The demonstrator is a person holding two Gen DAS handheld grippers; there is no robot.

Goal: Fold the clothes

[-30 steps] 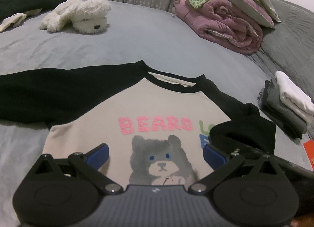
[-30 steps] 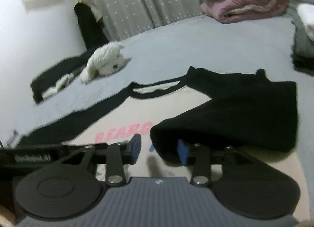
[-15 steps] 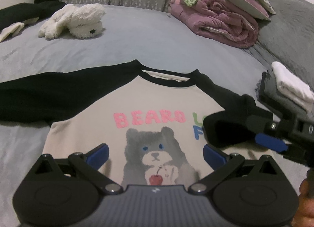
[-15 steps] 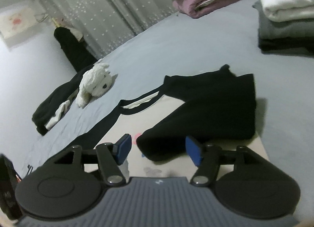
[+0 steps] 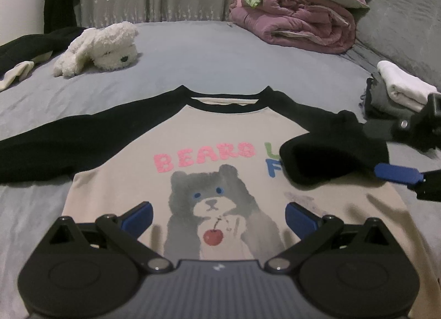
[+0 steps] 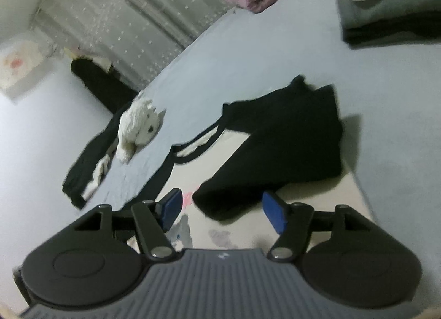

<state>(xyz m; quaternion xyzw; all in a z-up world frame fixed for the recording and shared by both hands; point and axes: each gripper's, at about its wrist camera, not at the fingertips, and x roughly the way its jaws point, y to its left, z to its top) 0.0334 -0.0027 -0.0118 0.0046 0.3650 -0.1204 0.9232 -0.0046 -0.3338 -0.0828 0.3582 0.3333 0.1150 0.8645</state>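
The right gripper (image 6: 224, 210) has let go of the folded black sleeve (image 5: 330, 156) and drawn back, fingers wide. The left gripper (image 5: 217, 215) still hovers with fingers wide over the bear sweatshirt (image 5: 220, 137), flat on the bed (image 5: 220, 57).

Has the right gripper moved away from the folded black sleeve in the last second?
Yes. The right gripper, jaws open, has backed off the black sleeve toward the shirt's outer edge, leaving it folded over the shirt.
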